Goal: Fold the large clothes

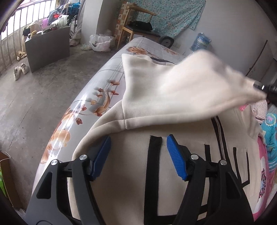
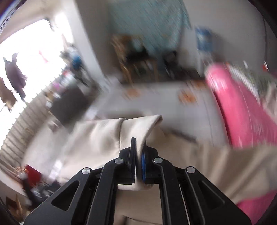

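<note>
A cream hoodie [image 1: 121, 173] with black stripes and a zip lies spread on a bed [image 1: 110, 69], whose grey sheet carries an orange flower print. A pink quilt [image 1: 263, 173] with flowers lies along the hoodie's right side, touching it.

The floor [image 1: 34, 103] beside the bed is bare grey concrete. Across it stands a dark cabinet [image 1: 48, 46] with clutter piled on top; what the pile holds is too small to tell. 2 pale shoes [image 1: 19, 70] sit on the floor just beside the cabinet. Behind runs a metal railing [image 1: 10, 43] with daylight beyond. A white plastic bag [image 1: 100, 43] stands open near the bed's far end; its contents cannot be made out. A wooden chair [image 1: 136, 26] holds a black item on its seat, and a teal floral cloth [image 1: 173, 15] hangs on the wall behind. A brown box [image 1: 7, 176] shows at the left edge, its inside hidden.

The left gripper [image 1: 138, 155] hangs over the hoodie's chest with its blue pads [image 1: 174, 155] spread apart, a black stripe between them and nothing pinched.

The right gripper [image 2: 138, 155] has its jaws clamped on a fold of the hoodie [image 2: 138, 131], and that part, which looks like the hood, is raised off the bed. In the left view it shows as a blurred cream flap drawn up toward the right edge. The right view is heavily blurred.
</note>
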A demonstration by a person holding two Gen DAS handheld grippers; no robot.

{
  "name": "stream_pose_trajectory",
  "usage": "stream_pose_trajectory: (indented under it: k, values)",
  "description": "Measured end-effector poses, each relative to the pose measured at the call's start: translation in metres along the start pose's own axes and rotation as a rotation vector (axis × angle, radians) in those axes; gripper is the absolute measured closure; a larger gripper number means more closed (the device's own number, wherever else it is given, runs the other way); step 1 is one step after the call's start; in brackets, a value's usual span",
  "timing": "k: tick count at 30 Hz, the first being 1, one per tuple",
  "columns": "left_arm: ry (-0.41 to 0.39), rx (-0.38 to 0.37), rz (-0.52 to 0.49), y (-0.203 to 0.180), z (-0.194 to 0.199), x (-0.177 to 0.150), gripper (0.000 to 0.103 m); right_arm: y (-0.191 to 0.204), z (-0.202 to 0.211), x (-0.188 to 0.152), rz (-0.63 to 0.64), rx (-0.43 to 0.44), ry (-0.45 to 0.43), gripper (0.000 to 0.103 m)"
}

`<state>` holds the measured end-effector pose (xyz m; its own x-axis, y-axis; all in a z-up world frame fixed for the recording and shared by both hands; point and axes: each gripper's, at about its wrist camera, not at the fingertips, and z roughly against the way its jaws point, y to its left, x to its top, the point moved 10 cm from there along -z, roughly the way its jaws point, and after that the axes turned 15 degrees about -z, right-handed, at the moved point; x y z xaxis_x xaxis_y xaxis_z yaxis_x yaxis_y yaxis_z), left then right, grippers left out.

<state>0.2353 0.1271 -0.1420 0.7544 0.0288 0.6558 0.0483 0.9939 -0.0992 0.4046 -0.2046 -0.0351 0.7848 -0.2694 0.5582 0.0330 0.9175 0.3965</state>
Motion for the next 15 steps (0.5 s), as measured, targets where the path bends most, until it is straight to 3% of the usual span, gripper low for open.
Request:
stream_pose_trajectory:
  k: [2,5,10,12,15]
  values:
    - [0.005,0.006,-0.012,-0.002,0.000,0.000,0.039,-0.048,-0.039,-0.029,-0.076,-0.072,0.084,0.097]
    - [0.010,0.016,-0.027,-0.002,-0.001,-0.001,0.039,-0.080,-0.054,-0.037,-0.157,-0.065,0.102,0.097]
    - [0.017,-0.002,-0.033,-0.001,0.008,0.000,0.039,-0.081,-0.034,-0.025,-0.169,-0.066,0.060,0.090]
    - [-0.003,-0.015,-0.045,0.002,0.023,0.004,0.039,-0.071,-0.020,-0.019,-0.117,-0.070,0.013,0.076]
    - [-0.051,0.036,-0.101,0.007,0.052,0.017,0.039,-0.051,-0.002,-0.023,-0.046,-0.018,-0.017,0.066]
